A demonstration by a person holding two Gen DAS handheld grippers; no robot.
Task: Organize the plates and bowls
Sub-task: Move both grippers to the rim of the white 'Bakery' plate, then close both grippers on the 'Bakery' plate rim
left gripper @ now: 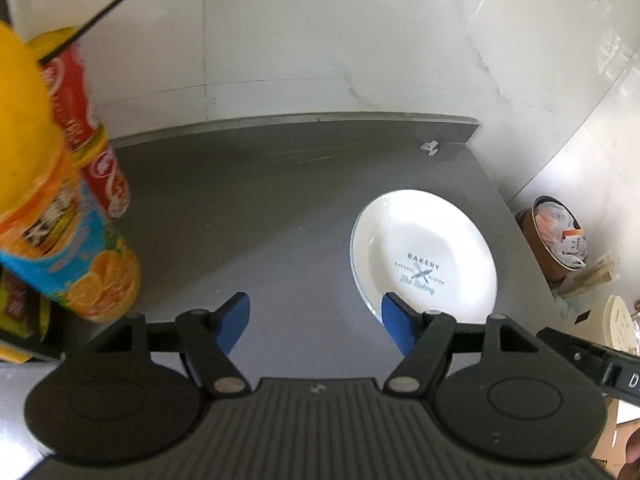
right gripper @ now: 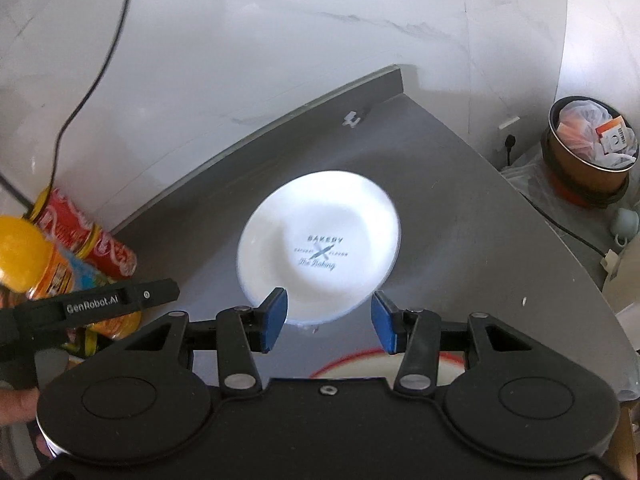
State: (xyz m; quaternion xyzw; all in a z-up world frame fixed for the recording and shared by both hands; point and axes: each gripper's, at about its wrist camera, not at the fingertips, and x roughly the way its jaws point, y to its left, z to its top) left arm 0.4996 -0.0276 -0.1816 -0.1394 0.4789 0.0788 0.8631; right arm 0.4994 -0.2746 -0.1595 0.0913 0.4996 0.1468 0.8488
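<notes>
Bare countertop (left gripper: 240,208) mid, bottles (left gripper: 80,240) block left, plate (left gripper: 424,256) right

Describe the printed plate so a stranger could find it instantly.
Start at the grey counter against the pale marble wall. Right of the drink bottles, the white plate lies flat and alone. Only it carries "BAKERY" lettering in its centre; the dish nearer the right tongs has a red rim.

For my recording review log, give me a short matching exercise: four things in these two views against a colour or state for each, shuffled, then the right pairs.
Things:
1. white plate
2. dish under the right gripper
3. juice bottle
4. left gripper

Descriptions:
A. yellow cap
B. open, holding nothing
C. "BAKERY" print in the middle
D. red rim

Pairs: 1-C, 2-D, 3-A, 4-B
</notes>
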